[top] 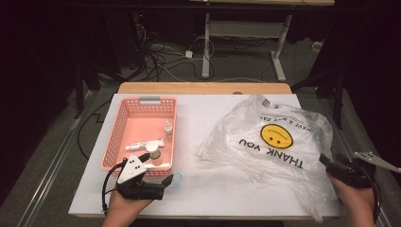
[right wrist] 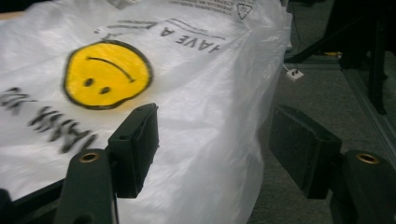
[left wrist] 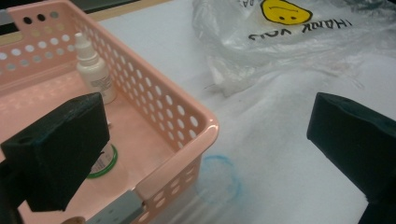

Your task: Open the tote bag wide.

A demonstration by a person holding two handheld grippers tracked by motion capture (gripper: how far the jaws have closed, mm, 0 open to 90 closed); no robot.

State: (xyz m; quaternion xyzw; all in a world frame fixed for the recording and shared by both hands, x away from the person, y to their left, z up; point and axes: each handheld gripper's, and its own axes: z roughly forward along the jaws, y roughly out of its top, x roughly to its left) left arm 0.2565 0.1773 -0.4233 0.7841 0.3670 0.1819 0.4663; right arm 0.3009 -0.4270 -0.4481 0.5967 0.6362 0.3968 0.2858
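Observation:
A pink perforated basket stands on the left of the white table top. It holds a white tube, a small dropper bottle and a small jar. My left gripper is at the basket's near right corner, open. In the left gripper view the basket corner and a clear blue-rimmed round piece lie between its jaws. A crumpled plastic bag with a yellow smiley covers the right side. My right gripper is open, with the bag's right edge between its jaws.
The table's right edge lies by the right gripper, with grey floor beyond it. Bare white table separates basket and bag. Cables and a desk frame stand on the floor behind the table.

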